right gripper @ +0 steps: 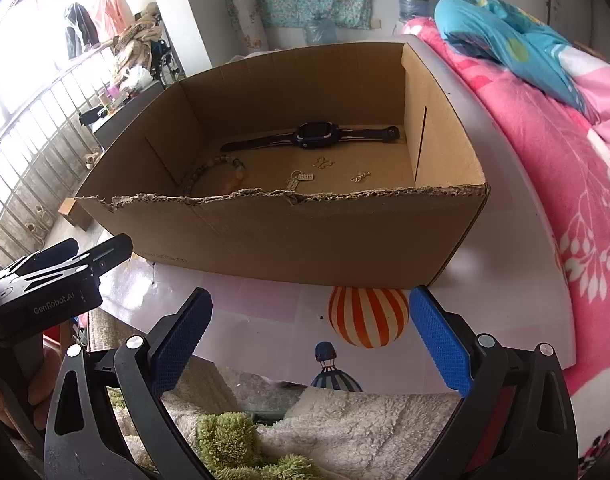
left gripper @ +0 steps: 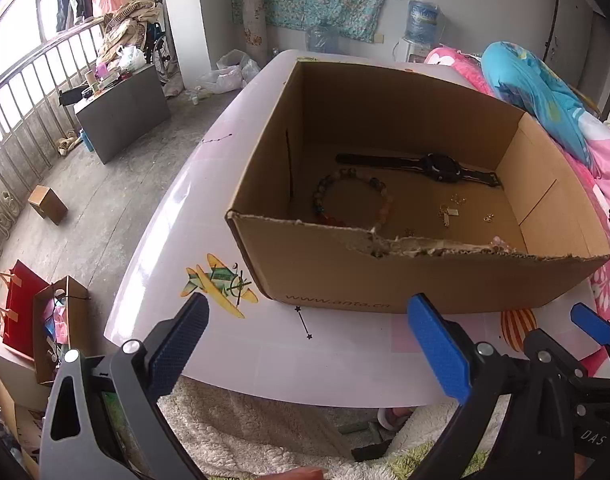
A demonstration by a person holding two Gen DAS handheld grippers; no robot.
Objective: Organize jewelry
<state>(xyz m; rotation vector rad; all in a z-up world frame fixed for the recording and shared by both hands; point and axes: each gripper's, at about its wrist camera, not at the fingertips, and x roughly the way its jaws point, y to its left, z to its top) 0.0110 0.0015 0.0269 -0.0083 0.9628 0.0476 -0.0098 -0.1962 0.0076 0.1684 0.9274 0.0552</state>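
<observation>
An open cardboard box [left gripper: 385,280] [right gripper: 285,240] with a torn front rim stands on the white picture-printed table [left gripper: 345,348] [right gripper: 265,300]. On its floor lie a dark wristwatch [left gripper: 441,166] [right gripper: 313,134], a bead bracelet [left gripper: 319,200] [right gripper: 209,170] and small gold pieces [left gripper: 447,212] [right gripper: 301,178]. My left gripper [left gripper: 309,304] is open in front of the box's near wall, nothing between its blue pads. My right gripper [right gripper: 311,294] is open beside it, over the table's front edge, empty; one of its fingers [left gripper: 589,320] shows in the left wrist view.
A bed with a pink blanket [right gripper: 565,160] and a blue pillow [left gripper: 537,88] runs along the table's right side. A shaggy rug [right gripper: 345,420] lies below the front edge. Bags [left gripper: 25,312], a small brown box [left gripper: 47,204] and a grey cabinet [left gripper: 121,108] stand on the floor at left.
</observation>
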